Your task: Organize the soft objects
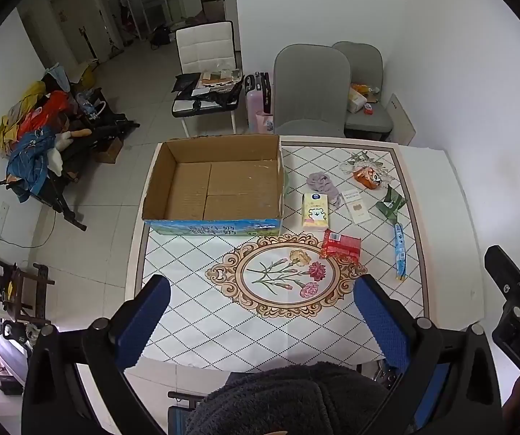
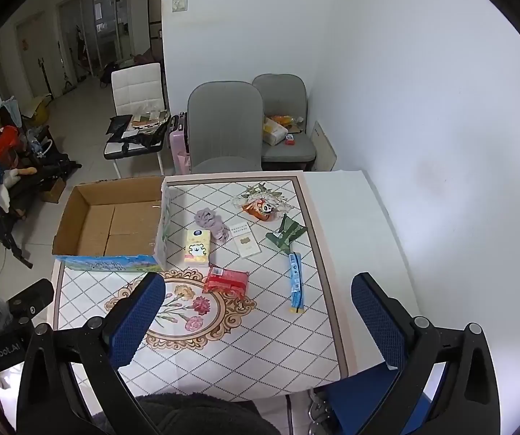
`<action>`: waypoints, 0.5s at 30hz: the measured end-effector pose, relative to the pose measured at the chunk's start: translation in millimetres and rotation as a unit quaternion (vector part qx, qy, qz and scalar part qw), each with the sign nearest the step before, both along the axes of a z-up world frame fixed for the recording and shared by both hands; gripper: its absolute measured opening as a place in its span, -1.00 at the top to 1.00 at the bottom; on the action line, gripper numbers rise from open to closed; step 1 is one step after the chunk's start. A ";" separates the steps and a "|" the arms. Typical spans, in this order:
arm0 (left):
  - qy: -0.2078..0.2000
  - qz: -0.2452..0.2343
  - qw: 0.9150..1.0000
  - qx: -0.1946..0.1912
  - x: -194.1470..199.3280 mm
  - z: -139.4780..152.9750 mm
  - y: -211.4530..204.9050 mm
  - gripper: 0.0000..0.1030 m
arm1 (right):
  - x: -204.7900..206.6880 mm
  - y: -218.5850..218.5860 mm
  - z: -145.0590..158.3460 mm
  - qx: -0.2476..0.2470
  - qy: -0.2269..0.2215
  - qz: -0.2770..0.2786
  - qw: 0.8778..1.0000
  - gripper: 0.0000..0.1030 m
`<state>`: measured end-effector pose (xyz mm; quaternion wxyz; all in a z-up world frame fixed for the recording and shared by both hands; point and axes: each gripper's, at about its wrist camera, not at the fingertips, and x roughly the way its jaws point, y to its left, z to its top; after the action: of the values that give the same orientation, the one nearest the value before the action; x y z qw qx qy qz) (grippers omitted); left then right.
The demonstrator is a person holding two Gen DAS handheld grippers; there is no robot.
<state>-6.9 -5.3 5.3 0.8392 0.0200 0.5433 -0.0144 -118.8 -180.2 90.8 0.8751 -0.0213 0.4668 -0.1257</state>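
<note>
An open empty cardboard box (image 1: 216, 185) (image 2: 111, 217) stands at the table's far left. To its right lie a yellow tissue pack (image 1: 315, 212) (image 2: 197, 248), a red tissue pack (image 1: 341, 247) (image 2: 226, 280), a purple scrunchie (image 1: 320, 181) (image 2: 209, 219), an orange panda pouch (image 1: 368, 177) (image 2: 261, 208), a green packet (image 1: 390, 204) (image 2: 285, 235), a white card (image 1: 356, 206) (image 2: 246, 241) and a blue tube (image 1: 400, 250) (image 2: 296, 281). My left gripper (image 1: 261, 320) is open and empty above the near table edge. My right gripper (image 2: 260, 320) is open and empty, also near the front edge.
The table (image 1: 194, 311) has a diamond-patterned cloth with a flower medallion. Two grey chairs (image 1: 310, 90) stand behind it against a white wall. A white chair with clutter (image 1: 207, 83) and a pile of clothes (image 1: 38, 137) are on the floor to the left.
</note>
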 end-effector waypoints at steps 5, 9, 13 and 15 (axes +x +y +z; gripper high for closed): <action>-0.002 0.000 1.000 -0.001 -1.8 -1.1 -1.0 -1.00 | -0.9 -0.1 0.7 0.000 -0.001 0.001 1.000 -1.00; -0.002 -0.001 1.000 -0.002 -2.8 -1.5 -1.4 -1.00 | -1.3 1.9 1.2 -0.001 0.000 0.002 1.000 -1.00; -0.002 0.000 1.000 -0.003 -3.1 -1.6 -2.3 -1.00 | -1.6 4.0 -0.8 -0.002 -0.002 0.001 1.000 -1.00; -0.003 -0.001 1.000 -0.003 -2.7 -1.3 -3.1 -1.00 | -1.2 4.0 -0.9 -0.002 -0.002 0.000 1.000 -1.00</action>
<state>-9.6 -8.4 4.0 0.8406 0.0183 0.5411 -0.0167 -120.1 -176.2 89.8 0.8760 -0.0229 0.4648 -0.1268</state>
